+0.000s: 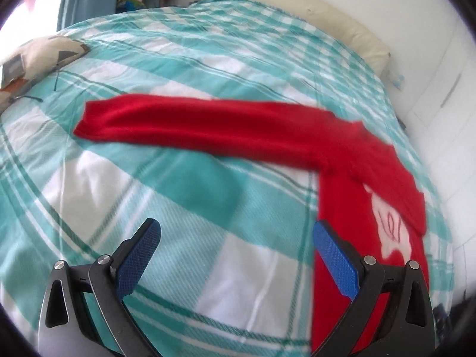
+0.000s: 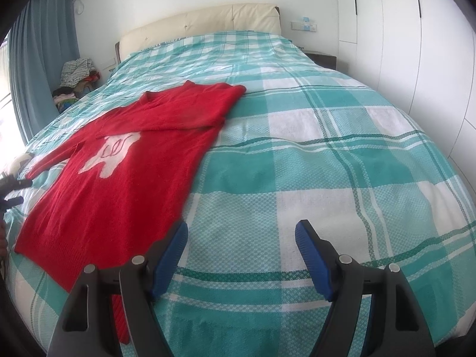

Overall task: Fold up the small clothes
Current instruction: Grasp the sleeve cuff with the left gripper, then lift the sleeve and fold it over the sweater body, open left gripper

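Lying flat on the plaid bedspread, the one red sweater sat at ten o'clock in the right wrist view, one sleeve already folded across its chest, the other sleeve outstretched. Body folds remained, by my judgement. Both the left gripper and the right gripper stood wide apart, holding nothing.
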The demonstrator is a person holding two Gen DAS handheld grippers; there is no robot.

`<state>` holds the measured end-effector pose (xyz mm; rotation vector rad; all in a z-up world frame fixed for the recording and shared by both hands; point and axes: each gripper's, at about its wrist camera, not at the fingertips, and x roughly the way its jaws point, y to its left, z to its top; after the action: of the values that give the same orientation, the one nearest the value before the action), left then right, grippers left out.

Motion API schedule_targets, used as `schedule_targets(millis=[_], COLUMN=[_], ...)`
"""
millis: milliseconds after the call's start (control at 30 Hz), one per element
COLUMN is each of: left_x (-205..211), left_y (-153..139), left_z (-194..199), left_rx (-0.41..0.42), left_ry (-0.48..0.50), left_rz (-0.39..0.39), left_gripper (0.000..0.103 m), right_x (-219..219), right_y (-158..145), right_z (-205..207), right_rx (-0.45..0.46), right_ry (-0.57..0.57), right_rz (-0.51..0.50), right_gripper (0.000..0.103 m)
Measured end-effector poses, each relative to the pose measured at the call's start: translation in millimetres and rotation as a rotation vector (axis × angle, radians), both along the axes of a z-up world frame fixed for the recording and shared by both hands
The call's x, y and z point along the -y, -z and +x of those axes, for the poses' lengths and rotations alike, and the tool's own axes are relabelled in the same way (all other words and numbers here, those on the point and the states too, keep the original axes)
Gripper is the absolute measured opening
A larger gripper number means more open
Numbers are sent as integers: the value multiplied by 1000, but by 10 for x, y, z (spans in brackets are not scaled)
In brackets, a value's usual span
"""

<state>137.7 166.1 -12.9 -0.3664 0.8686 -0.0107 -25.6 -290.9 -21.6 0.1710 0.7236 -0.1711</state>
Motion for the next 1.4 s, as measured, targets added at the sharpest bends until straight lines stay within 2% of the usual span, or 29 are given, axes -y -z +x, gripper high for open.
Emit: schedule_targets(millis=[100, 200, 333, 400, 467, 533, 600, 633, 700, 767, 833, 967, 1033, 1100, 1167, 1267, 1300, 1333, 1367, 1400], left_x=[-585, -988, -1238, -1353, -1422, -1436, -1448, -1432, -1316, -1044, -663, 411, 1025, 1627, 2180, 2928, 3135, 3306, 3426, 3453], left_y=[236, 373, 418, 453, 452, 439, 405, 348, 121, -201, -574, -1334, -1609, -1782, -1833, -1669, -1544, -1402, -1256, -1139], left_z=[318, 396, 578, 650, 692, 724, 740, 719, 701, 774, 846, 944, 918, 862, 797, 745, 737, 738, 739, 710], left_rx=[-121, -116, -73, -41, -1, 15, 32, 51, 105, 142, 185, 293, 340, 368, 366, 312, 273, 225, 173, 146], left_ry=[-161, -284, -365, -406, -434, -437, -423, -426, -400, -309, -190, 82, 222, 357, 478, 630, 665, 691, 699, 682], left_rz=[-117, -258, -242, -259, -247, -209, -224, -225, -185, -110, -71, -22, -5, -5, -11, 1, 15, 28, 47, 63], left_gripper=[102, 102, 101, 100, 94, 73, 5, 4, 4, 4, 4, 4, 4, 4, 4, 6, 15, 29, 69, 86], right_x=[9, 11, -11, -24, -27, -26, -14, -13, -9, -18, -21, 5, 30, 70, 109, 171, 191, 213, 223, 239], right_y=[-15, -17, -18, -16, -14, -8, -3, -2, -9, -16, -22, -62, -91, -117, -129, -152, -161, -173, -183, -190], right_z=[-14, -16, -9, -3, -9, -10, 0, 2, 4, -2, -5, -12, -34, -57, -82, -119, -131, -151, -166, -185], right_rx=[7, 7, 6, 3, 2, 0, -3, -3, -1, 1, 3, 14, 27, 37, 42, 50, 54, 59, 63, 67], right_ry=[3, 1, -13, -19, -21, -19, -17, -16, -17, -22, -29, -33, -28, -20, -9, 8, 14, 18, 22, 27], right_rz=[8, 14, 24, 25, 30, 34, 41, 46, 55, 59, 64, 86, 93, 99, 107, 127, 132, 134, 132, 128], right_gripper=[74, 74, 74, 74, 74, 74, 74, 74, 74, 74, 74, 74, 74, 74, 74, 74, 74, 74, 74, 74])
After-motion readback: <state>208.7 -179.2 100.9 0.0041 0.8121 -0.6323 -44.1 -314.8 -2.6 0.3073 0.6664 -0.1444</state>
